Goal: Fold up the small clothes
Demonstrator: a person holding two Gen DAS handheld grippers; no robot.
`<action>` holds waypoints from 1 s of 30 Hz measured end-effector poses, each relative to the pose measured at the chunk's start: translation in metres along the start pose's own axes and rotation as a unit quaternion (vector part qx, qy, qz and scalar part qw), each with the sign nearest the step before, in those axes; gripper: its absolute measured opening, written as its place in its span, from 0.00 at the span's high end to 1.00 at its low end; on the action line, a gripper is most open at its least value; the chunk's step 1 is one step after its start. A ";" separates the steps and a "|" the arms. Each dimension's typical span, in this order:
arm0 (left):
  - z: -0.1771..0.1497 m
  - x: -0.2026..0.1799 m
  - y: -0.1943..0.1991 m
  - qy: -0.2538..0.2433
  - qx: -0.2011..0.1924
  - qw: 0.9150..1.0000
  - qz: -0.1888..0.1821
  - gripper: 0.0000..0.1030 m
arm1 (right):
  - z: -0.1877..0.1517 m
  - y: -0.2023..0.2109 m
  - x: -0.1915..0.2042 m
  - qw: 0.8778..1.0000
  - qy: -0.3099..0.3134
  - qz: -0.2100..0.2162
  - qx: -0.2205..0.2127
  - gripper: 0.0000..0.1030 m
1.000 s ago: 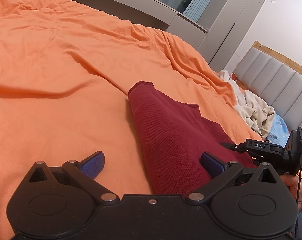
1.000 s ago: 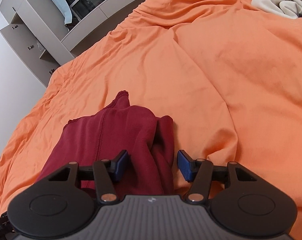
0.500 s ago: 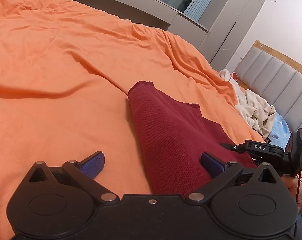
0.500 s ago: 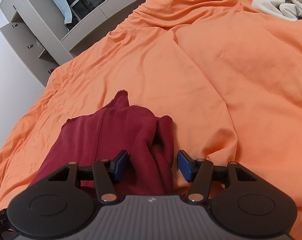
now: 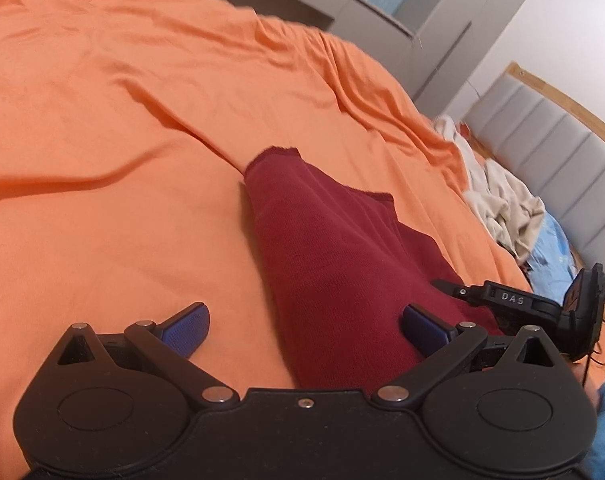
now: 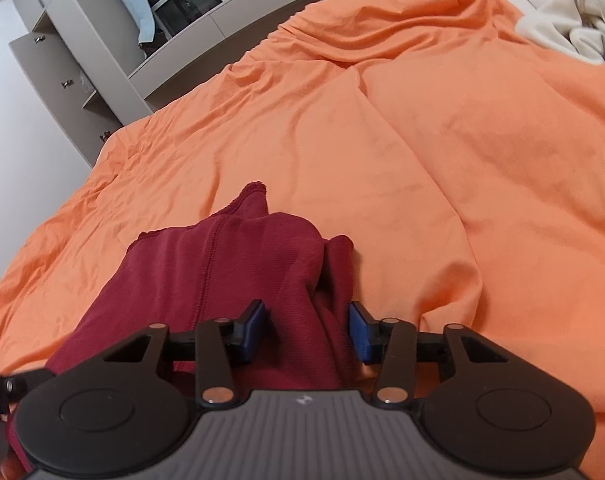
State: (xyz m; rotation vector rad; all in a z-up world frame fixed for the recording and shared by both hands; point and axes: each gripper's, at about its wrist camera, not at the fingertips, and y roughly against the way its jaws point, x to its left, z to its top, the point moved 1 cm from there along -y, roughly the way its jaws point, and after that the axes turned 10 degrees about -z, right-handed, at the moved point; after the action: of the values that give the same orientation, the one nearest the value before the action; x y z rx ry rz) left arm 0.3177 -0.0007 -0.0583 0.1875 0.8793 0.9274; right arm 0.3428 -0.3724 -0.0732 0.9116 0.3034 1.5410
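Observation:
A dark red knit garment (image 5: 334, 248) lies lengthwise on the orange bed sheet (image 5: 102, 120). My left gripper (image 5: 304, 316) is wide open over its near end. Its left finger is above bare sheet and its right finger rests over the cloth. In the right wrist view the same garment (image 6: 222, 264) is bunched into a soft fold on its right side. My right gripper (image 6: 308, 328) straddles that fold and its jaws are closing, with the fabric filling the gap between the blue pads (image 6: 258, 326). The right tool's black body (image 5: 510, 300) shows at the garment's right edge.
A pile of cream clothes (image 5: 502, 200) and a light blue item (image 5: 550, 256) lie near the padded headboard (image 5: 562, 168). Grey cabinets (image 6: 62, 60) stand past the bed's far edge. Wrinkled orange sheet (image 6: 462, 160) stretches all around the garment.
The right gripper's jaws have narrowed around the red fold. The left gripper has shifted slightly and is a little blurred, jaws still wide. The garment has not moved.

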 end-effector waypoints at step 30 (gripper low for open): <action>0.017 0.021 -0.038 0.000 0.062 0.997 -0.048 0.00 | -0.002 0.001 0.010 0.999 0.033 -0.017 -0.013 0.54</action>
State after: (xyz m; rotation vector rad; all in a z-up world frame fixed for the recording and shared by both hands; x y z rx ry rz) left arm 0.3598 -0.0040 -0.0779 0.2493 0.9376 0.7838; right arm 0.3410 -0.3632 -0.0702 0.8329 0.3436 1.5431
